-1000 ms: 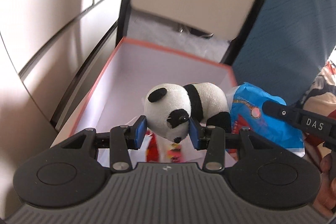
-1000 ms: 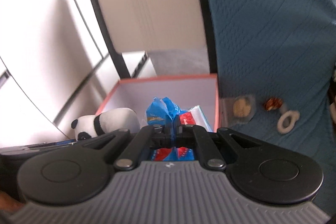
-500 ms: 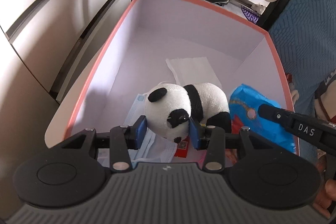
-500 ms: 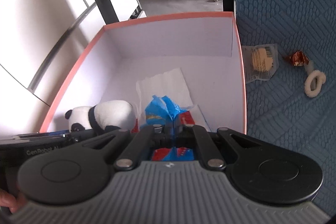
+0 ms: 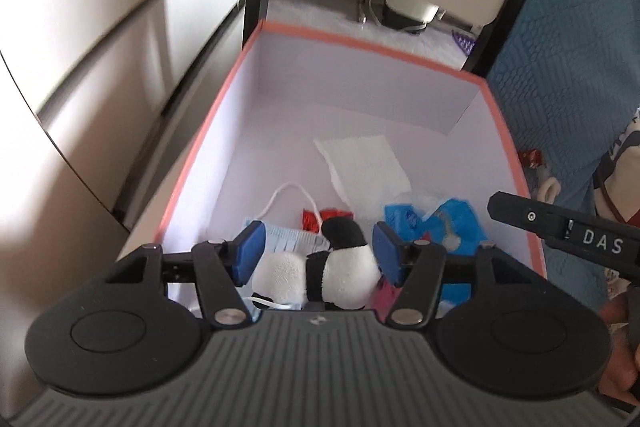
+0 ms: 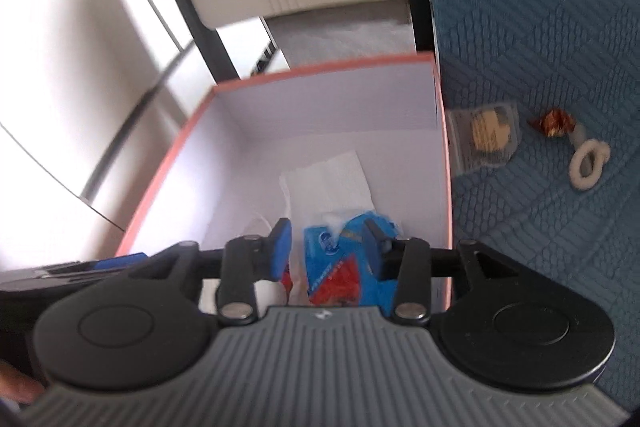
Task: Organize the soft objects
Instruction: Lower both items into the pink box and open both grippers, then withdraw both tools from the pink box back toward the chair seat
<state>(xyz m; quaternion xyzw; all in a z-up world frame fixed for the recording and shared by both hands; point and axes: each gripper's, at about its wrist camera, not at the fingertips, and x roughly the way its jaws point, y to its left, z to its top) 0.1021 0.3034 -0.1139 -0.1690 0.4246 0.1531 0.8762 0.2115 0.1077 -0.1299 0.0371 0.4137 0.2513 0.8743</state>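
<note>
**A:** Two tools hang over one box, yes? Where do they stand?

**B:** Both point down into the open-topped cardboard box with salmon-pink rim and white inner walls (image 5: 476, 79). The left tool (image 5: 318, 253) has its blue pads apart and its jaws are opening; the black-and-white plush panda (image 5: 340, 275) lies between them, tipped over, and I see a gap at the left pad. At the right pad I cannot tell whether it touches.

**A:** And the other?

**B:** The right tool (image 6: 326, 245) is opening too. Its pads stand on either side of the crinkly blue-and-red plastic packet (image 6: 340, 267), which lies at the box's near right corner, with a gap at the left pad.

**A:** What else lies in the box?

**B:** A white folded paper tissue (image 5: 362, 163) lies on the floor of the box towards the far wall. A pale blue face mask with a white ear loop (image 5: 288, 239) lies under the panda, near the left wall, and a small red wrapper (image 5: 312, 219) lies just beyond the panda.

**A:** Anything outside it?

**B:** On the teal quilted bedspread (image 6: 540, 27), just right of the box's right wall, lies a clear packet holding a pale biscuit (image 6: 486, 135). Further right lie a brown foil-wrapped sweet (image 6: 554, 121) and a white fabric ring (image 6: 588, 163), close together.
</note>
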